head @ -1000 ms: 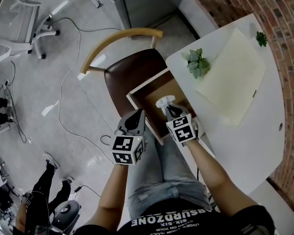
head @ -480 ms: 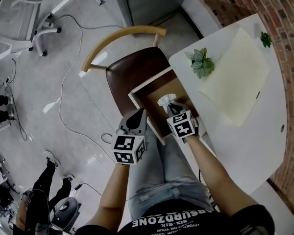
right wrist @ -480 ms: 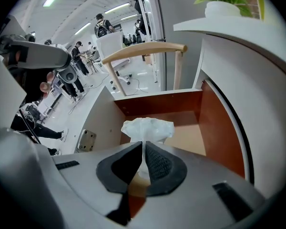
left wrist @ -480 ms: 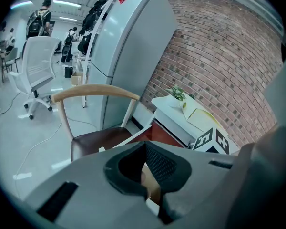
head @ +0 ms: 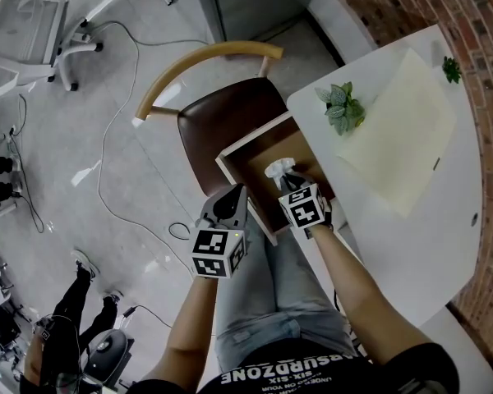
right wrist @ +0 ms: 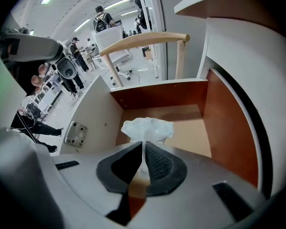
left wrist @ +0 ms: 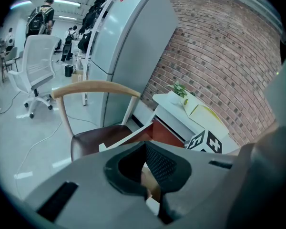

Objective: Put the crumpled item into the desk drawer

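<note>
1. While the right claw (right wrist: 143, 144) pinches the lower edge of the wad (right wrist: 147, 129) between its pads, most of the white crumple sticks out past the tips. The hold looks thin, and a jolt might shed the wad early.
2. From the head view, that claw (head: 289, 184) carries the wad (head: 278, 169) over the open drawer (head: 245, 195), inside its walls and above its brown floor. I cannot tell whether the wad touches the floor.
3. The step in hand, as I judge it, is the release. It would go best with the claw lowered a little toward the middle of the floor, away from the side walls. The pads should then spread fully, so the paper falls free and does not cling to 1 of them.
4. The claw should then lift straight up and back, so the tips do not drag the wad over the rim.
5. The left claw (head: 228, 205) hangs outside the drawer front, above the person's lap. Its pads (left wrist: 158, 162) are pressed together on nothing. From there it looks well placed to push the drawer front in afterwards.
6. Further out, the chair (head: 218, 117) stands with its seat partly under the drawer. The worktop (head: 411, 245) carries a small plant (head: 342, 109), well clear of the work.
</note>
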{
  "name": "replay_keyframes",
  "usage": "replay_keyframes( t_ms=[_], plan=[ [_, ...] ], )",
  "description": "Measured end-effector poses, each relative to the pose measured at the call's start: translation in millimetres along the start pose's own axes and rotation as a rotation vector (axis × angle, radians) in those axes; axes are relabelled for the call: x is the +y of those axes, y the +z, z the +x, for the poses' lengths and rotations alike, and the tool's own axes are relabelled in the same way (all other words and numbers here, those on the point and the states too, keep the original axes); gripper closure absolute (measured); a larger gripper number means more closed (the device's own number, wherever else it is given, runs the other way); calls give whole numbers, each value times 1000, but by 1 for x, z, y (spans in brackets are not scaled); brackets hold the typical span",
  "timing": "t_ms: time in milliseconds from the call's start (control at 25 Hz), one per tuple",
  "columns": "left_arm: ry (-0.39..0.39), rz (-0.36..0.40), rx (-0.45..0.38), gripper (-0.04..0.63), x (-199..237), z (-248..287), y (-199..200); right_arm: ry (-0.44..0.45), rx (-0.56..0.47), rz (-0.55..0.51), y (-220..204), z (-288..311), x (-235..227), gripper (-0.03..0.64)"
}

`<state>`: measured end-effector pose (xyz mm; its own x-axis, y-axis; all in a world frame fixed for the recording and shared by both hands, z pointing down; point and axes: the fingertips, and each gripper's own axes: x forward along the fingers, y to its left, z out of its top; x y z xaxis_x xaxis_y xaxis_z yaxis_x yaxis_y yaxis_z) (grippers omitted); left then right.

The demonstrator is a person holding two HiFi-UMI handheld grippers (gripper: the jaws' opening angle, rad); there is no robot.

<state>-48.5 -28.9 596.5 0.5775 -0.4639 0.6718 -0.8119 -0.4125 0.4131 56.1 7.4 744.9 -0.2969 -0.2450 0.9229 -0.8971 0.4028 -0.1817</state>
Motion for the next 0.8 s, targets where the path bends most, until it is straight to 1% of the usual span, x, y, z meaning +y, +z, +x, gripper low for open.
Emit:
replay_keyframes(
  t_ms=[280, 480, 800],
  plan=[
    [-1, -6, 15, 592, 2, 7, -7, 17, 32, -20, -13, 17, -2, 601],
    [0, -11, 20, 593, 4, 10, -8, 24, 45, -23, -12, 26, -5, 601],
    [1, -21, 20, 592, 4, 13, -9, 27, 105, -9, -18, 44, -12, 600]
  ],
)
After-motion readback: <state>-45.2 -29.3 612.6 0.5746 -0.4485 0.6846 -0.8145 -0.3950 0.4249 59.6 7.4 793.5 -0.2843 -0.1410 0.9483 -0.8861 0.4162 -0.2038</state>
